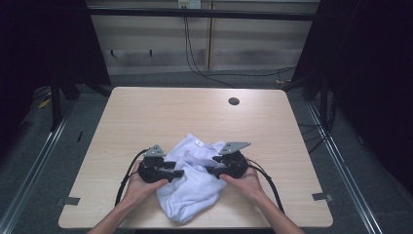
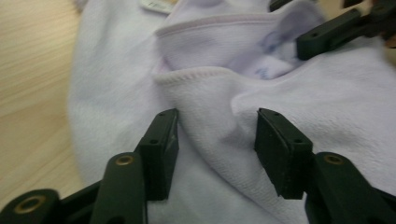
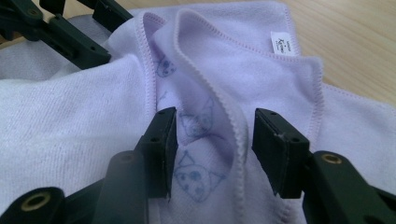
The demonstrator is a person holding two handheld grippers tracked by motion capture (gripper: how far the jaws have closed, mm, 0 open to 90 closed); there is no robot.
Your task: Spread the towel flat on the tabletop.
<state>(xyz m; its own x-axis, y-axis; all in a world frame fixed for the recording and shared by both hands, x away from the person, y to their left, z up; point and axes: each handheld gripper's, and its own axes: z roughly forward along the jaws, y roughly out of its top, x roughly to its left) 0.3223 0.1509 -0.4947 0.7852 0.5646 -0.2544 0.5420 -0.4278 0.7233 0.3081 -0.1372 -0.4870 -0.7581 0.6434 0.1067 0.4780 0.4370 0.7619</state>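
Now my left gripper (image 2: 215, 140) has its jaws apart over a raised fold of the soft pale-lilac terry towel (image 1: 192, 183), not pressing it; my right gripper (image 3: 212, 144) is also apart, with a stitched hem standing between its pads. I judge the cloth light and limp, so it will sag and slide; the hemmed edges are the best places to pinch. It lies crumpled at the near edge of the light wooden table (image 1: 146, 112), with faint cat drawings and a small white label (image 3: 282, 44).
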